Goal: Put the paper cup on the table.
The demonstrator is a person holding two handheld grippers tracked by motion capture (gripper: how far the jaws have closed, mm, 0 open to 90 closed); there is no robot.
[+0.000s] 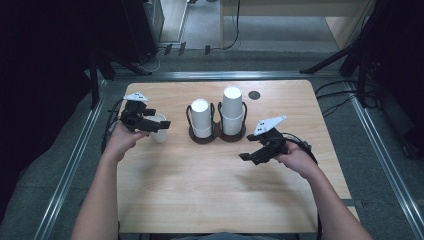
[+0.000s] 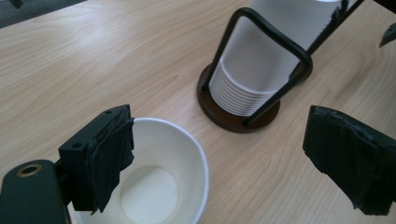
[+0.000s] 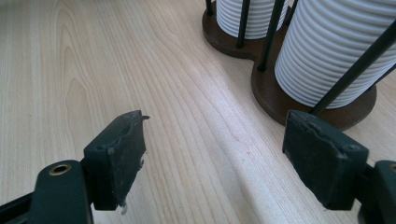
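We take the single paper cup (image 2: 161, 179) to be light, thin-walled and easily crushed, so a gentle pinch across its rim seems the right hold. It stands mouth up on the surface (image 1: 200, 175), left of the cup holder (image 1: 217, 134) with its two stacks. Our left tool (image 1: 152, 123) is spread wide, one jaw inside the cup's mouth. Our right tool (image 1: 252, 156) gapes empty near the holder.

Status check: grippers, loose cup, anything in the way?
Left gripper open, one jaw inside upright paper cup. Right gripper open, empty, over bare table. Cup holder stands apart; nothing blocking.
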